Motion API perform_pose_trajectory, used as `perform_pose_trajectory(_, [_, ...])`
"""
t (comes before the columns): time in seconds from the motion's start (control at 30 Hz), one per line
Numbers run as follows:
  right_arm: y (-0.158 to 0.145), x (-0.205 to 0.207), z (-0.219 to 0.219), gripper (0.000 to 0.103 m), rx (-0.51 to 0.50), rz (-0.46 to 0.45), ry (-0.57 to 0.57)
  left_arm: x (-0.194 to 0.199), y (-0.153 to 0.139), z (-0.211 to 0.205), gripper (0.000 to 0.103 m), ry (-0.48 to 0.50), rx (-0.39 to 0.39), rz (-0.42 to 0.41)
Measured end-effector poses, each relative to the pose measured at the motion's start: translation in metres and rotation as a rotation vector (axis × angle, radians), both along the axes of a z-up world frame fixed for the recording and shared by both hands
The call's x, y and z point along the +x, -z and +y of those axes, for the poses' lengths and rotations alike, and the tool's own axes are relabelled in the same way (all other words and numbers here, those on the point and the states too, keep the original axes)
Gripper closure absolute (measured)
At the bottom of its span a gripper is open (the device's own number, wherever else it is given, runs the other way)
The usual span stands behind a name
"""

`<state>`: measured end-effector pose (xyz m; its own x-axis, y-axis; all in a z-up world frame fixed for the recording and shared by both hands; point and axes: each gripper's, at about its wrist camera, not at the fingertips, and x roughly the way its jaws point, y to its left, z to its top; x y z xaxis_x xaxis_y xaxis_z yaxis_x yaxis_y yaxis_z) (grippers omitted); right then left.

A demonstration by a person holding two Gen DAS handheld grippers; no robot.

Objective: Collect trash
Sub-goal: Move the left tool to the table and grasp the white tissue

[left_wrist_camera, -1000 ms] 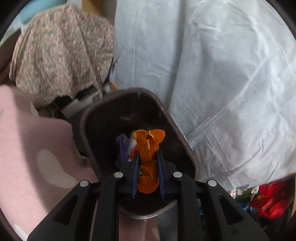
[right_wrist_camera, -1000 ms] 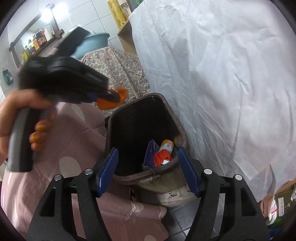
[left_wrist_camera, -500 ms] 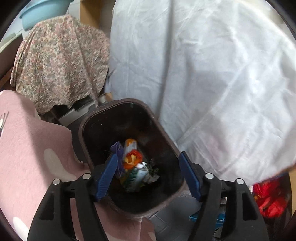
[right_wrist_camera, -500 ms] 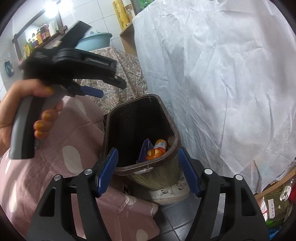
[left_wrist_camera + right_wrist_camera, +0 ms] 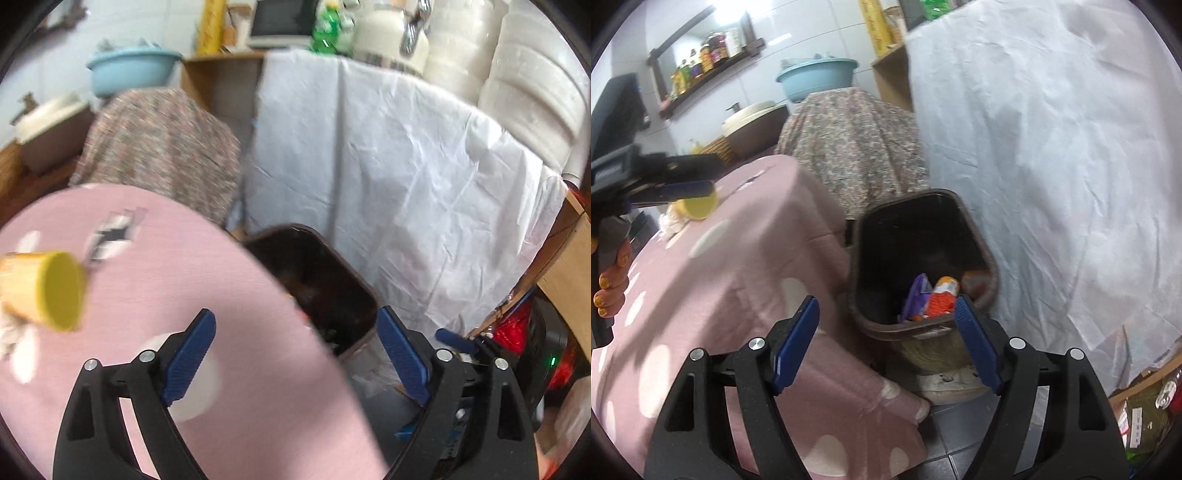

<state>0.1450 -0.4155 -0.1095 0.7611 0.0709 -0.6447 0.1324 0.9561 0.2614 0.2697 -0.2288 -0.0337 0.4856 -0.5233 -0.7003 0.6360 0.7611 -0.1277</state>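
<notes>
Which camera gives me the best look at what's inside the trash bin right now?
The right wrist view: the trash bin stands fully in frame, wrappers visible at its bottom. In the left wrist view the pink tablecloth hides part of the bin and its inside is dark and blurred.

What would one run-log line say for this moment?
left hand-held gripper: open, just opened, empty, over pink tablecloth | right hand-held gripper: open, empty | bin: holds wrappers | yellow cup: on table

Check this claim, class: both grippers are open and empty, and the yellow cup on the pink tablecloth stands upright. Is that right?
One detail is wrong. The yellow cup lies on its side on the pink tablecloth, its mouth facing the camera, as the left wrist view shows. The rest holds: the left gripper, whose jaws have just been opening, and the right gripper are open and empty.
</notes>
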Motion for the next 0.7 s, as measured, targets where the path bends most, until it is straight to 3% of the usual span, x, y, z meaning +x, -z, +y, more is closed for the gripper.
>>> perform_pose_trajectory(0.23, [-0.025, 0.009, 0.041, 0.02, -0.032, -0.035, -0.11, -0.018, -0.013, 0.072, 0.01, -0.089, 0.014, -0.087])
perform_pose_trajectory(0.7, [-0.058, 0.015, 0.116, 0.013, -0.061, -0.058, -0.284, -0.004, 0.0, 0.191, 0.007, -0.267, 0.169, -0.163])
